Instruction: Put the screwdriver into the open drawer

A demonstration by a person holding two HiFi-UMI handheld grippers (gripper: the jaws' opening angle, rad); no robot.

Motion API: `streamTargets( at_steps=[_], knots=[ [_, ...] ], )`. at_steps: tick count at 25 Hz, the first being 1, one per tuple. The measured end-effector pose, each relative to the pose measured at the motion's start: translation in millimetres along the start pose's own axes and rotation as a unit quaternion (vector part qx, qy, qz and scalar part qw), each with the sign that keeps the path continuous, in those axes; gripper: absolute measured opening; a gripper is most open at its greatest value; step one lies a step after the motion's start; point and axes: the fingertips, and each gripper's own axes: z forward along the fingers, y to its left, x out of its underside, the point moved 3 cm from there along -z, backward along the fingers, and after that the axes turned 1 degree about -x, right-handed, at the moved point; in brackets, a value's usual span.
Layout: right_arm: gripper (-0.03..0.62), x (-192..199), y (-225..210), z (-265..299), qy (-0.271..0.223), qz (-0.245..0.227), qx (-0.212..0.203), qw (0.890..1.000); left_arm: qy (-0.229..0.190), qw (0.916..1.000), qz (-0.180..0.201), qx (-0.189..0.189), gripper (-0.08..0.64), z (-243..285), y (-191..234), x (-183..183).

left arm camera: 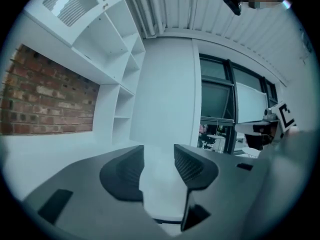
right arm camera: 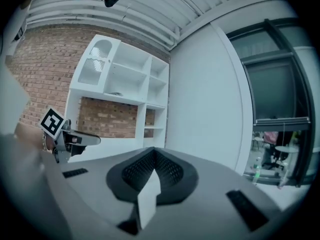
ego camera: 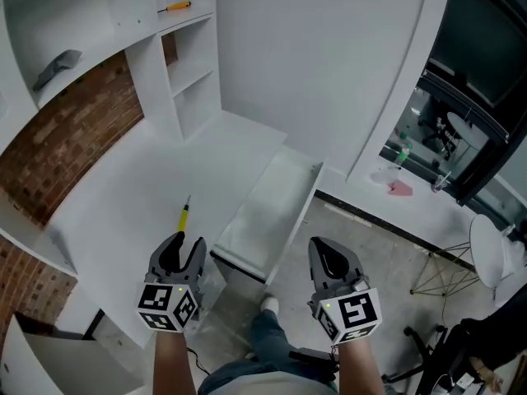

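Note:
A screwdriver (ego camera: pixel 184 216) with a yellow handle lies on the white desk (ego camera: pixel 123 212), its shaft pointing away from me. My left gripper (ego camera: pixel 183 242) hovers just short of the handle, open, with nothing between its fingers; in the left gripper view (left arm camera: pixel 159 156) only white surface shows in the gap. The open drawer (ego camera: pixel 272 208), white and empty, juts out from the desk's right side. My right gripper (ego camera: pixel 328 252) hangs over the floor to the right of the drawer, its jaws meeting at the tips (right arm camera: pixel 154 154) with nothing in them.
An orange-handled tool (ego camera: pixel 174 7) lies on an upper shelf, and a grey object (ego camera: pixel 56 68) on the shelf to its left. Brick wall backs the desk. My shoe (ego camera: pixel 269 304) stands below the drawer front. A wire-legged chair (ego camera: pixel 486 253) is at the right.

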Motion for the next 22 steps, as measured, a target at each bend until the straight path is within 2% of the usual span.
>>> streamTargets(
  at_steps=[3, 8, 15, 19, 22],
  knots=[
    [0.011, -2, -25, 33, 0.000, 0.005, -0.004, 1.000, 0.039, 0.9991, 0.018, 0.003, 0.268, 39, 7, 7],
    [0.011, 2, -71, 86, 0.005, 0.033, -0.016, 0.999, 0.091, 0.9952, 0.034, -0.016, 0.330, 93, 20, 20],
    [0.011, 22, -105, 143, 0.029, 0.058, -0.041, 0.997, 0.126, 0.9890, 0.017, -0.075, 0.337, 134, 53, 33],
    [0.011, 31, -106, 164, 0.043, 0.075, -0.065, 0.994, 0.152, 0.9824, 0.006, -0.109, 0.336, 135, 76, 49],
    [0.011, 37, -96, 177, 0.055, 0.070, -0.082, 0.993, 0.177, 0.9755, -0.004, -0.130, 0.336, 131, 93, 70]
  ],
)
